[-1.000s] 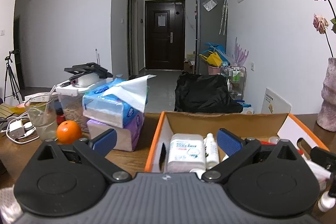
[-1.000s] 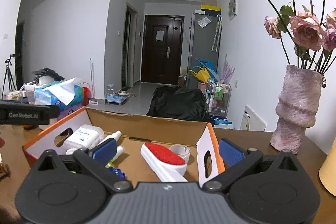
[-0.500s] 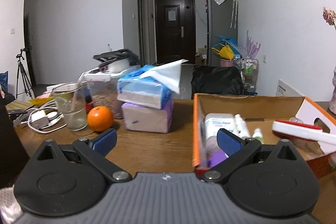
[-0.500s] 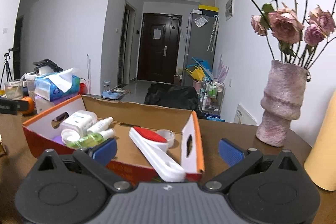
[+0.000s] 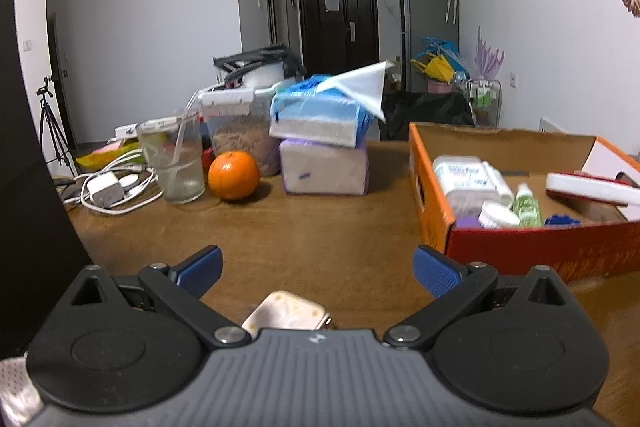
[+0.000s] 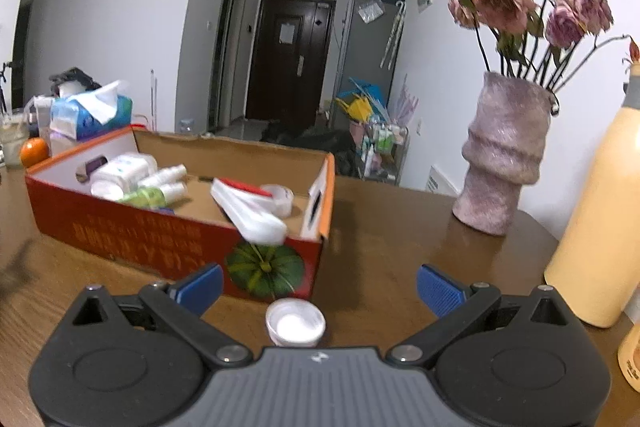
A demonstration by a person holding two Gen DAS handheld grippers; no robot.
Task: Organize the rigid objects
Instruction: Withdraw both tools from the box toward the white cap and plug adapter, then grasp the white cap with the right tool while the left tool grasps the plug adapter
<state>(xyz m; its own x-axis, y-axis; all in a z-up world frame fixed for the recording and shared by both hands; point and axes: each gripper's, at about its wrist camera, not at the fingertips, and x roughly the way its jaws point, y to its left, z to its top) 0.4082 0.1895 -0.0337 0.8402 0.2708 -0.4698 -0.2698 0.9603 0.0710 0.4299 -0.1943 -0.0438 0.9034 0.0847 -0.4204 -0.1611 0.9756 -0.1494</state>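
An orange cardboard box (image 5: 528, 247) (image 6: 120, 227) stands on the wooden table and holds a white jar (image 5: 464, 175), small bottles (image 6: 166, 183), a green bottle (image 5: 528, 203) and a red-and-white brush (image 6: 248, 207) that leans over its front wall. My left gripper (image 5: 318, 271) is open over bare table to the left of the box; a small white square object (image 5: 286, 315) lies just below it. My right gripper (image 6: 320, 285) is open in front of the box, above a small white round cap (image 6: 295, 321).
Stacked tissue packs (image 5: 324, 143), an orange (image 5: 234, 175), a glass with a straw (image 5: 176, 163), a food container (image 5: 240, 123) and a charger with cables (image 5: 106, 187) crowd the back left. A pink vase with dried roses (image 6: 504, 155) and a yellow bottle (image 6: 600, 211) stand at the right.
Both grippers have pulled back from the box and lowered toward the table. The box now lies ahead of them, and the white square object and white cap have come into view.
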